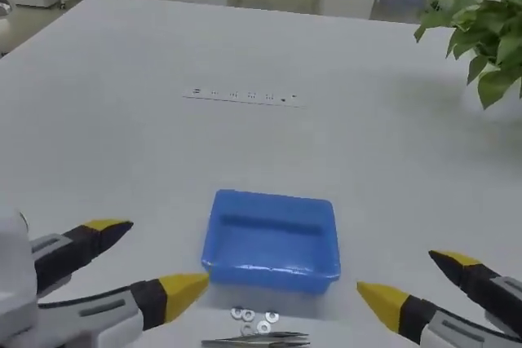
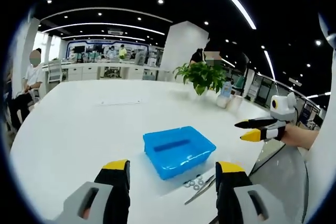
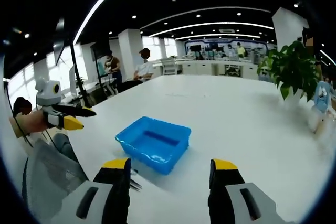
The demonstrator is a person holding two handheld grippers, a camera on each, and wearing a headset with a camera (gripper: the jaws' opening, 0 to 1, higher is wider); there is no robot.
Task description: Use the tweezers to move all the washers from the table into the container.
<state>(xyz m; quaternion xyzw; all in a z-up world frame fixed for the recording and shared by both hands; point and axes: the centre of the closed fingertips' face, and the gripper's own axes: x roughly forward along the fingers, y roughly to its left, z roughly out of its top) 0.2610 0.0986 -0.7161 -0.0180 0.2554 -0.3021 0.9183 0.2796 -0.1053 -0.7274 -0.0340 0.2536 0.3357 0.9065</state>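
I'm holding my left hand-held gripper (image 1: 161, 254) and right hand-held gripper (image 1: 400, 273) open, empty, flanking slim metal tweezers (image 1: 257, 338) for pickup.

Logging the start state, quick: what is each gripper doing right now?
Left gripper: open, empty.
Right gripper: open, empty.
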